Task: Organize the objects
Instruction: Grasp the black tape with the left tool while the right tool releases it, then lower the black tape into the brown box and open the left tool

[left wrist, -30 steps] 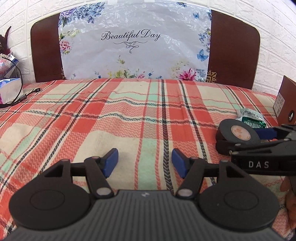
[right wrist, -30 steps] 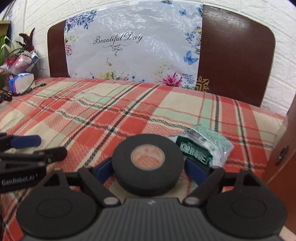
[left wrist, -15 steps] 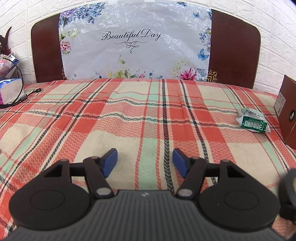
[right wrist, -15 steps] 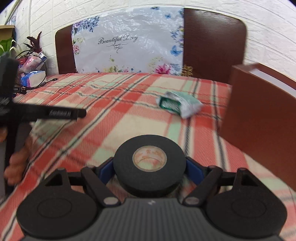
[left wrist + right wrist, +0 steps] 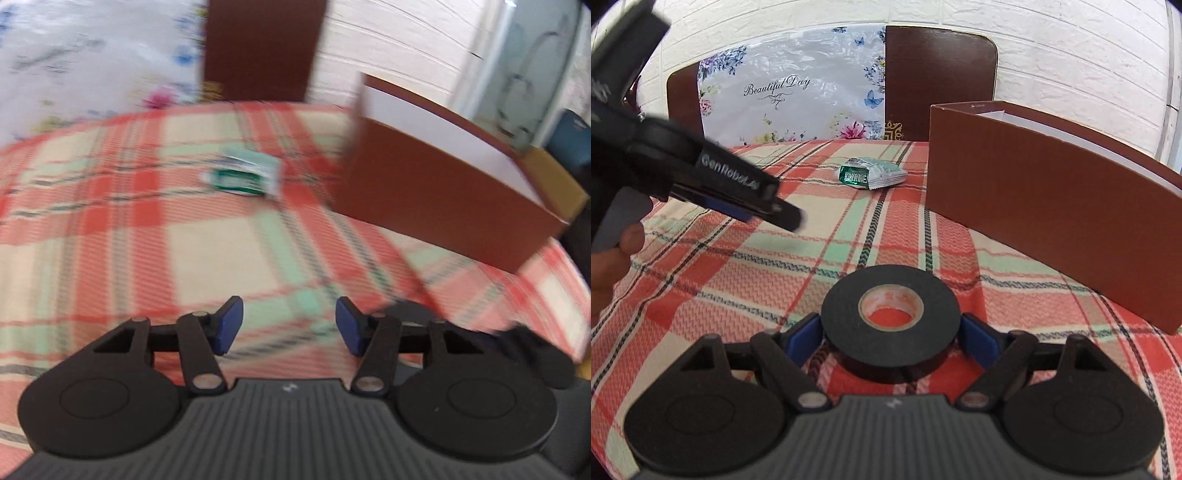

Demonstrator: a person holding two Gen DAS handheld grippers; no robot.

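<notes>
My right gripper (image 5: 891, 334) is shut on a black roll of tape (image 5: 891, 314), held flat just above the plaid bed cover (image 5: 738, 288). A green and white packet (image 5: 871, 173) lies farther back; it also shows in the left wrist view (image 5: 243, 179). A brown box (image 5: 1052, 206) with a white inside stands to the right; it shows in the left wrist view (image 5: 443, 188) too. My left gripper (image 5: 288, 326) is open and empty above the cover; it appears in the right wrist view (image 5: 764, 212) at the left, pointing toward the packet.
A dark wooden headboard (image 5: 938, 77) with a flowered plastic sheet (image 5: 790, 92) stands at the back against a white brick wall. The bed's right edge (image 5: 569, 295) drops off beside the box.
The left gripper has swung right, now facing the packet and box. The right gripper has pulled back with the tape, the box now at its right.
</notes>
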